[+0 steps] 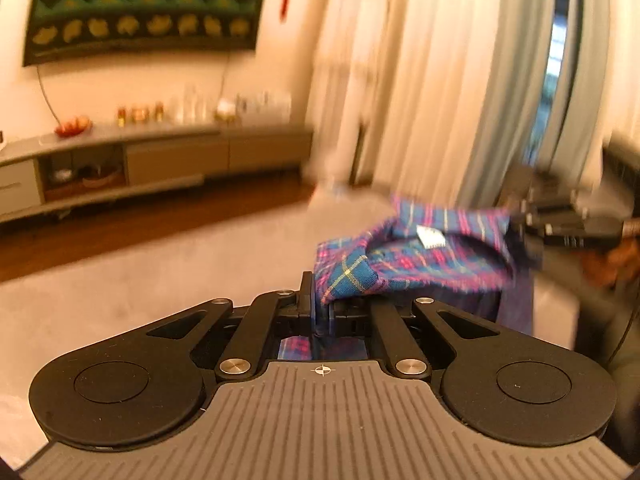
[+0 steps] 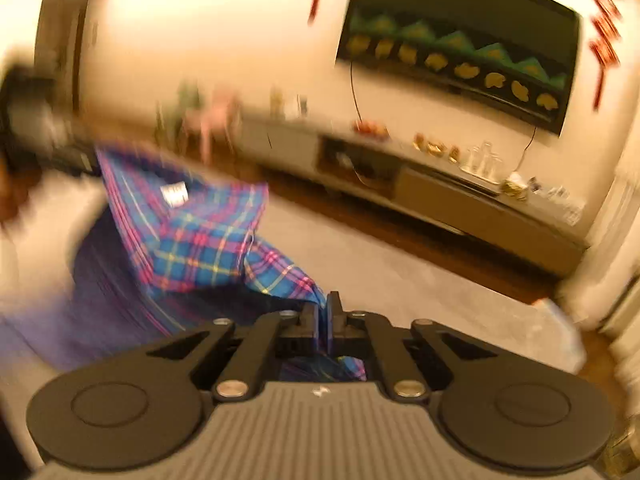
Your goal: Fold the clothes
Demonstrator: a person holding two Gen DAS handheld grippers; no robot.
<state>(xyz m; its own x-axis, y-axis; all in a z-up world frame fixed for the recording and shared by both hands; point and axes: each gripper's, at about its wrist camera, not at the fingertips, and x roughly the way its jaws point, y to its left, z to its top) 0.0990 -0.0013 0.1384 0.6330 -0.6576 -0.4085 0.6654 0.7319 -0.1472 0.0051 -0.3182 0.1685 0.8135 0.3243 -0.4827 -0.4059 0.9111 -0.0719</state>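
shirt (image 1: 420, 264) strung betw. left claw (image 1: 320, 312) & right claw (image 2: 326, 320), above carpet (image 1: 160, 272); tv cabinet (image 1: 160, 156) behind.

Home living room. Wall-mounted TV (image 1: 144, 8) above low media console (image 1: 160, 156) holding glassware and fruit bowl (image 1: 73, 126); long curtains (image 1: 460, 72) at window; red wall ornaments (image 2: 606, 28); wood floor.

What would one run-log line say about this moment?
task: fold clothes | left gripper: shut on blue-and-pink plaid cloth shirt | right gripper: shut on shirt | shirt: held up between both | views: blurred
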